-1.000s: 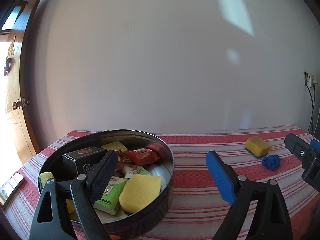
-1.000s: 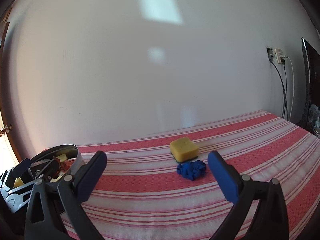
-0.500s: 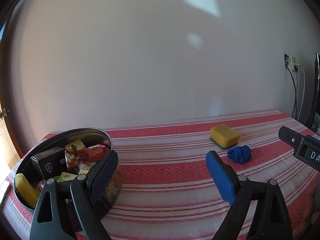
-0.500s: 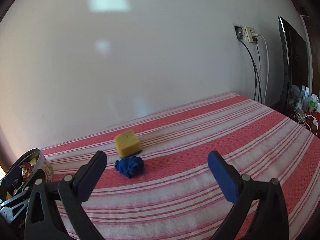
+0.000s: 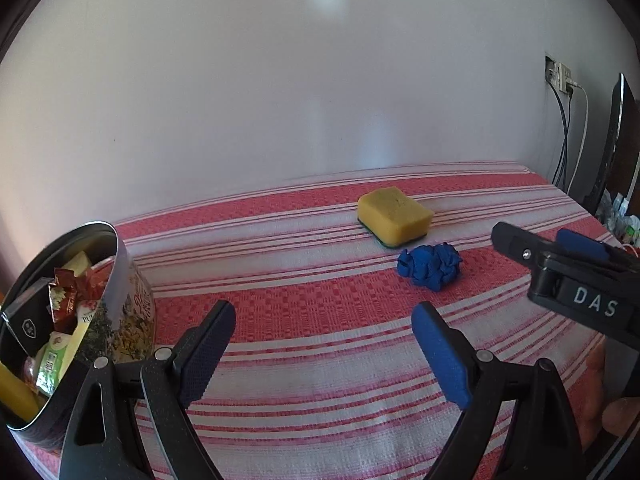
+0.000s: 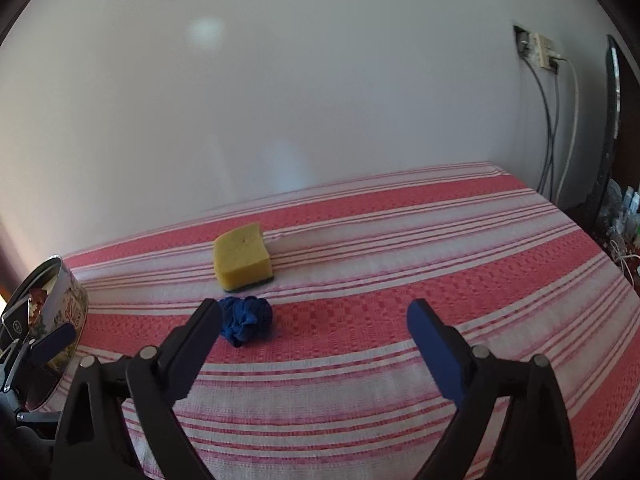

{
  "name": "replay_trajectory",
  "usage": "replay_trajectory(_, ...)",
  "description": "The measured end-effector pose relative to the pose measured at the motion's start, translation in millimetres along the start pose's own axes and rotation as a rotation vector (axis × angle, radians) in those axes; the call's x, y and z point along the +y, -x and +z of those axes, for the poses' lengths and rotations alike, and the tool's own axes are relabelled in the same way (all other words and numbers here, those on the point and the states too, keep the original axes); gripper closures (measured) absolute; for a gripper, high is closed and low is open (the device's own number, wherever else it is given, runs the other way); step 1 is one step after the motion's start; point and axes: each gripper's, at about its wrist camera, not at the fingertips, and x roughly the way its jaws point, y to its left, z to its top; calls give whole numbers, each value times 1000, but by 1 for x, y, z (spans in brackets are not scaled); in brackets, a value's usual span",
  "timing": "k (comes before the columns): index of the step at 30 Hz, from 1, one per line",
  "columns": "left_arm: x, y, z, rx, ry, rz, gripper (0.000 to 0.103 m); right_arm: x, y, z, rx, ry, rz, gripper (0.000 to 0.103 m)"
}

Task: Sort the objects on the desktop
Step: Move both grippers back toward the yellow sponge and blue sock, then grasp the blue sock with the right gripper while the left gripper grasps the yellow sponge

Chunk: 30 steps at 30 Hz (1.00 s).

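Observation:
A yellow sponge (image 5: 395, 216) with a dark green underside lies on the red striped tablecloth, and a crumpled blue cloth ball (image 5: 430, 265) lies just in front of it. Both also show in the right wrist view, the sponge (image 6: 242, 257) and the cloth ball (image 6: 245, 319). A round metal tin (image 5: 120, 280) at the left holds snack packets, a black box and a yellow sponge. My left gripper (image 5: 322, 350) is open and empty, right of the tin. My right gripper (image 6: 314, 346) is open and empty, its left finger just in front of the cloth ball.
The tablecloth (image 6: 440, 264) covers the table up to a white wall. A wall socket with hanging cables (image 6: 548, 128) and a dark screen edge (image 6: 610, 128) stand at the far right. The tin (image 6: 74, 304) sits at the left edge in the right wrist view.
My left gripper has swung right, away from above the tin toward the sponge and cloth ball. My right gripper has closed in on the cloth ball. Both stayed open.

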Motion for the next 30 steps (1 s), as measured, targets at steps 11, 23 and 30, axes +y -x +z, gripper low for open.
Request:
replay_trajectory(11, 21, -4, 4, -5, 29, 87, 12, 60, -69, 5, 217, 239, 39, 40)
replay_trajectory(23, 23, -24, 17, 20, 79, 41, 12, 34, -61, 9, 219, 170, 111, 60)
replay_trajectory(30, -21, -47, 58, 7, 90, -14, 12, -30, -22, 37, 0, -68, 59, 60)
